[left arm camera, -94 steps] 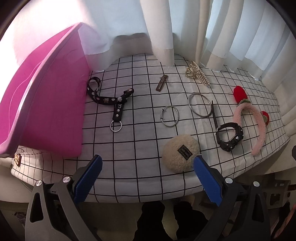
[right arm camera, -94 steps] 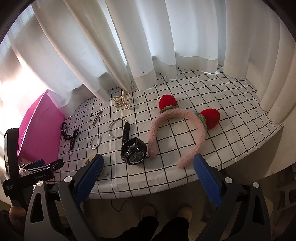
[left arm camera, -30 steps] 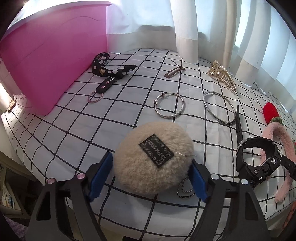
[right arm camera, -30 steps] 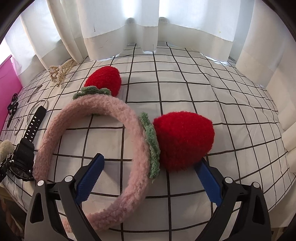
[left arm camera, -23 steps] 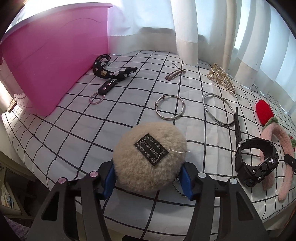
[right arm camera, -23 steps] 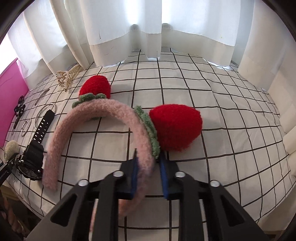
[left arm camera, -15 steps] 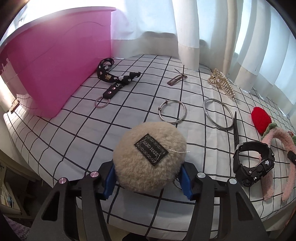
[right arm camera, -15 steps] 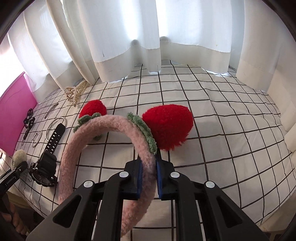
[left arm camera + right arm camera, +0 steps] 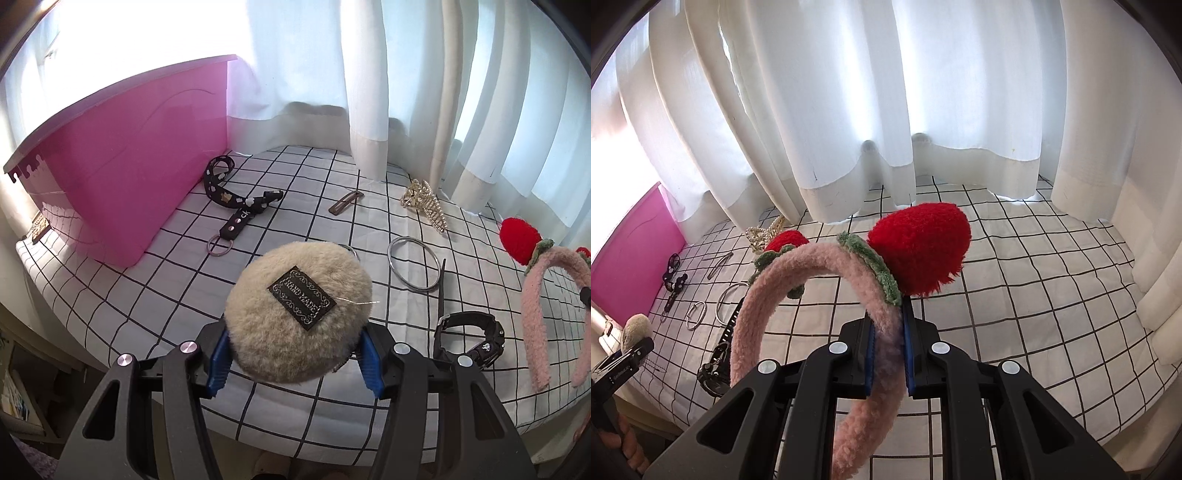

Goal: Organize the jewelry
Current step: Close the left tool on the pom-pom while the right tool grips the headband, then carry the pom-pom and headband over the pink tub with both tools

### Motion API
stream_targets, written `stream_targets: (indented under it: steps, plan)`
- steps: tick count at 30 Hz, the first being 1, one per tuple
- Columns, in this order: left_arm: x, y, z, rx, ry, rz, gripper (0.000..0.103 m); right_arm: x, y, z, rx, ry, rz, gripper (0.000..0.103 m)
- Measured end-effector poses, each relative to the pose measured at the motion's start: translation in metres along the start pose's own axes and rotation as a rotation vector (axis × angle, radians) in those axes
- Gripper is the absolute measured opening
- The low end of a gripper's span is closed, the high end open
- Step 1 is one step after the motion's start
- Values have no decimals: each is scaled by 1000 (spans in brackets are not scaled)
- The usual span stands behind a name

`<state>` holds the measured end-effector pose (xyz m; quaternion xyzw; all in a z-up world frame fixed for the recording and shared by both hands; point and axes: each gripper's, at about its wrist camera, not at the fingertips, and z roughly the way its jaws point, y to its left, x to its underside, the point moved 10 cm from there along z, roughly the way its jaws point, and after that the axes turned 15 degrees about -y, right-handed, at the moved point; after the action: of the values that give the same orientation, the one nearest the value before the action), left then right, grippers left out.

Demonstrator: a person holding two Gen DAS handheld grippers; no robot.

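Left tool (image 9: 294, 356) clenched round soft, light puff (image 9: 298, 313), lower centre; right tool (image 9: 888, 352) pinching springy, plush headband (image 9: 827, 295) at band, lower centre

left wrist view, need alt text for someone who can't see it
The left tongs grip a beige fluffy pouch above a white checked tablecloth. A pink bin stands at left; two metal bangles, a black watch and a pink headband lie to the right.

— How is the left gripper (image 9: 295, 354) positioned?
— Raised above the table, its blue pads (image 9: 218, 363) squeezing a fluffy beige puff (image 9: 297, 315).
— And the right gripper (image 9: 888, 352)?
— Lifted too, jaws nearly closed, pinching a pink headband (image 9: 812, 295).
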<state>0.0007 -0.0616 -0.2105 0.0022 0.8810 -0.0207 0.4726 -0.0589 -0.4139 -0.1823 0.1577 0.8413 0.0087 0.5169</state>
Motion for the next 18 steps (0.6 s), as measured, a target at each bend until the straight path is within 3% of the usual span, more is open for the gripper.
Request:
stream_targets:
  steps: [9,18]
  plan:
    - [-43,1,-43,0,-42,-26,55,-52,22,-30,-80,-49,-10,12]
    - [-109,33,-100,-54,-142,-64,55,-112,91,-52,-256,-115,-29,12]
